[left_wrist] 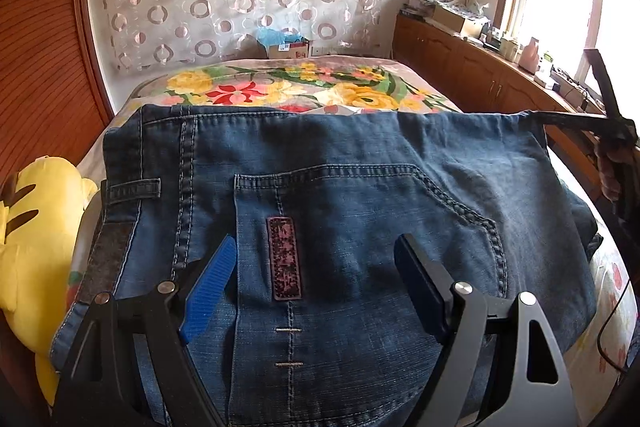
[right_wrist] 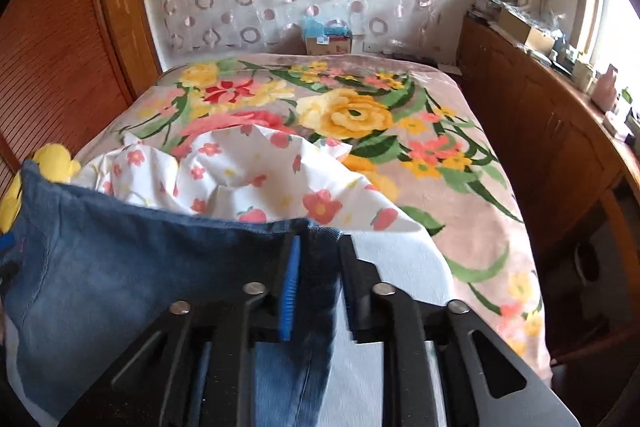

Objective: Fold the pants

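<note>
The jeans (left_wrist: pixel 360 187) are lying spread across the near end of the bed (right_wrist: pixel 460 131), back side up, with a back pocket (left_wrist: pixel 360 239) and its dark red patch (left_wrist: pixel 284 259) facing the left wrist camera. The waistband is running down the left edge, beside a yellow plush toy (left_wrist: pixel 28 227) that is sitting at the bed's left side.

The left claw (left_wrist: pixel 316 283) is hovering over the pocket with its jaws standing wide; the blue pad (left_wrist: pixel 208 291) and the dark pad on the other finger are sitting on either side of the patch, and nothing is being pinched between them.

The right claw (right_wrist: pixel 316 267) is standing narrow, its pads closing on a bunched fold of denim (right_wrist: pixel 316 287) at the jeans' far right corner. In the left view that corner is being pulled up and out to the right, drawn taut toward the right claw (left_wrist: pixel 618 135), so the top edge of the jeans is stretching in a straight line.

Beyond the jeans, a white flowered sheet (right_wrist: pixel 248 179) is lying crumpled on the floral blanket. A wooden cabinet (right_wrist: pixel 540 131) is running along the right wall under the window.
</note>
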{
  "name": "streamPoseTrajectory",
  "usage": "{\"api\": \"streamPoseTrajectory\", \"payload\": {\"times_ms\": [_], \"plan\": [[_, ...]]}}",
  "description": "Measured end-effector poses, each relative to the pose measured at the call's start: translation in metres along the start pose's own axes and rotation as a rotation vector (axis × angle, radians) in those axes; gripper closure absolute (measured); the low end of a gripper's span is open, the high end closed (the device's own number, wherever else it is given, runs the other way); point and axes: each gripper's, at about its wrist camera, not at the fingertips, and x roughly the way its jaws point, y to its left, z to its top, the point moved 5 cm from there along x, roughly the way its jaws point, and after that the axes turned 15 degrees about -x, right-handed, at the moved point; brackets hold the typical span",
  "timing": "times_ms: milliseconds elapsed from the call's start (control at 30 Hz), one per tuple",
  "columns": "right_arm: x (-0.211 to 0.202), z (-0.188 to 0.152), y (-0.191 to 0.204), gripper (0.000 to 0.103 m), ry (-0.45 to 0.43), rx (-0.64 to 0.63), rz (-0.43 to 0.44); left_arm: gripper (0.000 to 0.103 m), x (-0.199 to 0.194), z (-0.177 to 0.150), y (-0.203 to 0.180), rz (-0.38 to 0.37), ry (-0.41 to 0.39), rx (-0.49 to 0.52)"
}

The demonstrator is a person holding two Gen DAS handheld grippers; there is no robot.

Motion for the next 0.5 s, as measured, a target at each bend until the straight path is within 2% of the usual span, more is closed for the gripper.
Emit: {"api": "streamPoseTrajectory", "payload": {"times_ms": [67,300,500], "plan": [[-0.016,-0.012,0.004,0.060,-0.009,-0.003,0.021,0.021,0.002,-0.001,-0.001,0.007,0.005,0.005],[-0.060,-0.067,0.006,0.059,0.053,0.012,0.061,0.021,0.007,-0.009,-0.011,-0.009,0.037,0.046],[-0.062,-0.101,0.014,0.058,0.108,0.065,0.129,0.021,0.010,-0.011,-0.014,-0.007,0.046,0.063]]}}
